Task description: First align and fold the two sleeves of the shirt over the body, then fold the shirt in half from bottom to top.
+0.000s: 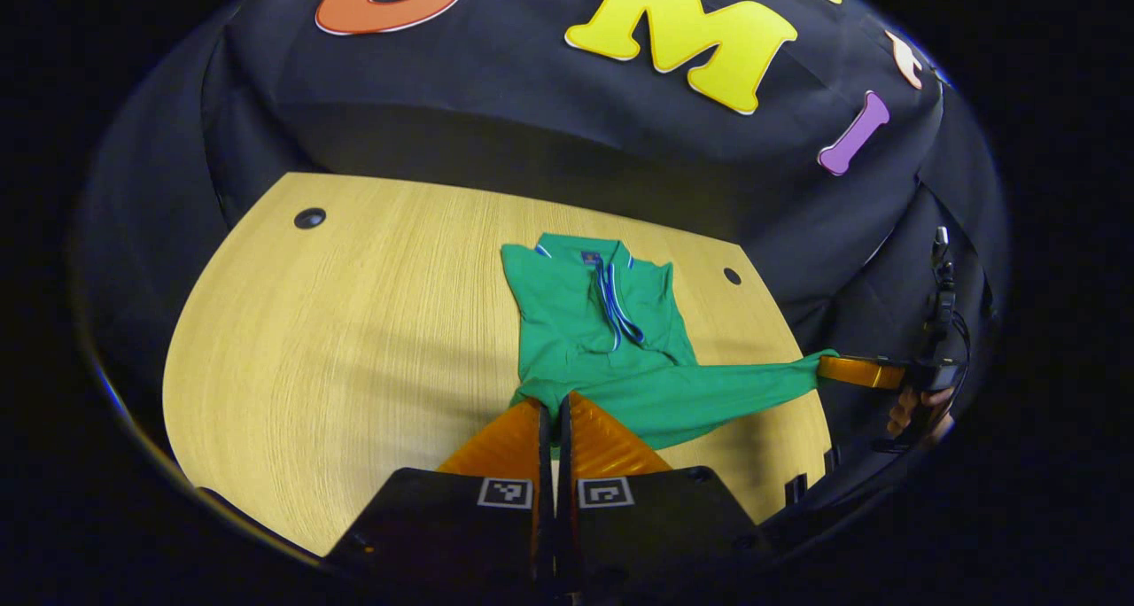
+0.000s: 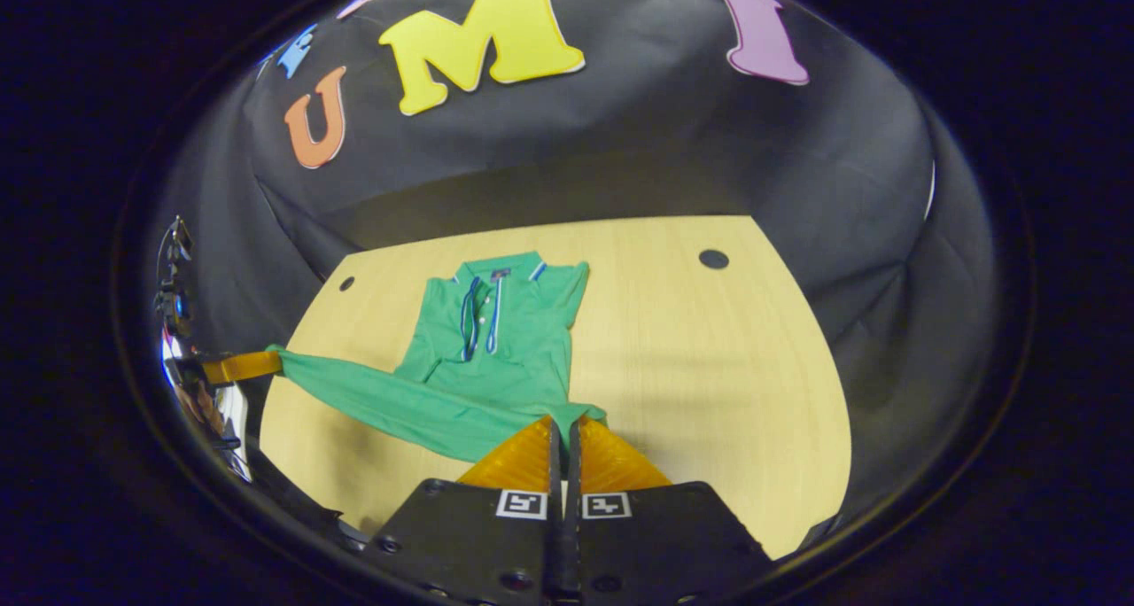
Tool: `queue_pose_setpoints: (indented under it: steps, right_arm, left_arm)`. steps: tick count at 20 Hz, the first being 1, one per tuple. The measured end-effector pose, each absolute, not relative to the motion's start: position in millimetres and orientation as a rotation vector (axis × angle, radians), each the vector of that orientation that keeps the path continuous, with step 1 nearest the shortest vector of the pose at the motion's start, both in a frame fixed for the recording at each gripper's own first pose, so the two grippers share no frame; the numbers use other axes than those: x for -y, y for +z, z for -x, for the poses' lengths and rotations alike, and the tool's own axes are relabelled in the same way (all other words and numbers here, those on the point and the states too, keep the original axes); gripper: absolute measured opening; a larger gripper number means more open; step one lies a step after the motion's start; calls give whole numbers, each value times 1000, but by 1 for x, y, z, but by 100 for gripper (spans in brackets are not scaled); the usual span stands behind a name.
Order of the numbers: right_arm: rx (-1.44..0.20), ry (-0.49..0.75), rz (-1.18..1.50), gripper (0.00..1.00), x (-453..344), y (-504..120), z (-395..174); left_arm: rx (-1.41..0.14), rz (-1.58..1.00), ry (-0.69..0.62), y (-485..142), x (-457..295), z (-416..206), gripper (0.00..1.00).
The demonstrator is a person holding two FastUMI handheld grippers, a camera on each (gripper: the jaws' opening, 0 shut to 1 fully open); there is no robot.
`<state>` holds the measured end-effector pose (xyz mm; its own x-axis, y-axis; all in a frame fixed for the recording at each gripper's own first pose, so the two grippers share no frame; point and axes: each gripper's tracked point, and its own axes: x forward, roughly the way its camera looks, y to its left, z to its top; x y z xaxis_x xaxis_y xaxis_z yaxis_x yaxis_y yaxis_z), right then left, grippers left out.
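While closed, both claws (image 1: 554, 411) (image 2: 564, 429) pinch shirt (image 1: 602, 322)

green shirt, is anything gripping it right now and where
Both grippers hold the green shirt at its bottom hem: the left gripper pinches one hem corner, the right gripper the other, with the hem stretched between them above the table.

No readable text stands on anything. The green shirt (image 1: 602, 340) carries a small collar tag (image 1: 589, 257), too small to read, and square coded markers (image 1: 506, 493) sit on the gripper bodies.
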<state>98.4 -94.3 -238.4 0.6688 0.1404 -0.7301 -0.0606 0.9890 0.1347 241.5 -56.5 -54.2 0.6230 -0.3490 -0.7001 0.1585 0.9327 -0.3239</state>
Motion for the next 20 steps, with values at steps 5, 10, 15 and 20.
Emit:
queue_pose_setpoints:
  steps: [5,10,15,20]
  right_arm:
    - [-727,101,-102,0,95,-205,-156]
    - [-653,105,-112,0,85,-187,-218]
    - [-589,103,-86,0,74,-186,-280]
    - [-587,114,-38,0,61,-225,-331]
  left_arm:
    - [-747,210,-269,-30,62,-298,6]
    - [-645,141,-229,-17,62,-356,6]
    - [-580,89,-194,-29,67,-406,6]
    - [-590,111,-189,-77,76,-446,6]
